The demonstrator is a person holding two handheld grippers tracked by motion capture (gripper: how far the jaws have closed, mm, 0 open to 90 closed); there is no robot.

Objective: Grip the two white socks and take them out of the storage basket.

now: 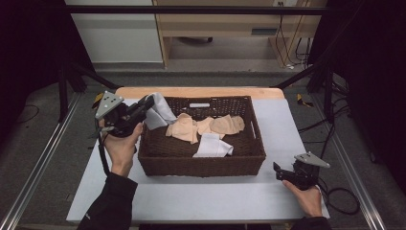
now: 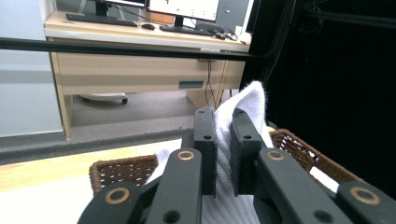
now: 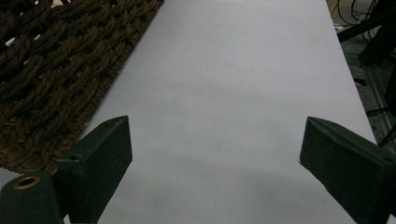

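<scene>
— Sock, white and ribbed (image 2: 243, 116), pinched in the left tool (image 2: 223, 140): is that the grip shown from the left gripper view?

— Yes. Both black jaws are drawn narrow onto the fabric, which sticks up past their tips and spreads out below them.

— And from the high view?

— The left tool (image 1: 146, 103) sits above the near-left corner of the wicker basket (image 1: 201, 165), held in the person's left hand (image 1: 120, 146). The white sock (image 1: 160, 112) hangs from it, draped over the basket's left rim.

— What lies inside the basket?

— Beige socks (image 1: 203, 127) are bunched in the middle, overlapping one another. A second white sock (image 1: 212, 146) lies just in front of them, near the front wall.

— Where is the other tool?

— The right tool (image 1: 280, 171) rests low by the right front corner of the basket, apart from it, in the person's right hand (image 1: 306, 196). In the right gripper view its jaws stand wide with nothing between them, pale worktop (image 3: 224, 93) beneath and the basket wall (image 3: 60, 70) at the left.

— The setting?

— The basket stands on a pale sheet covering the worktop (image 1: 191, 196), with a wooden desk (image 1: 225, 21) beyond.
</scene>
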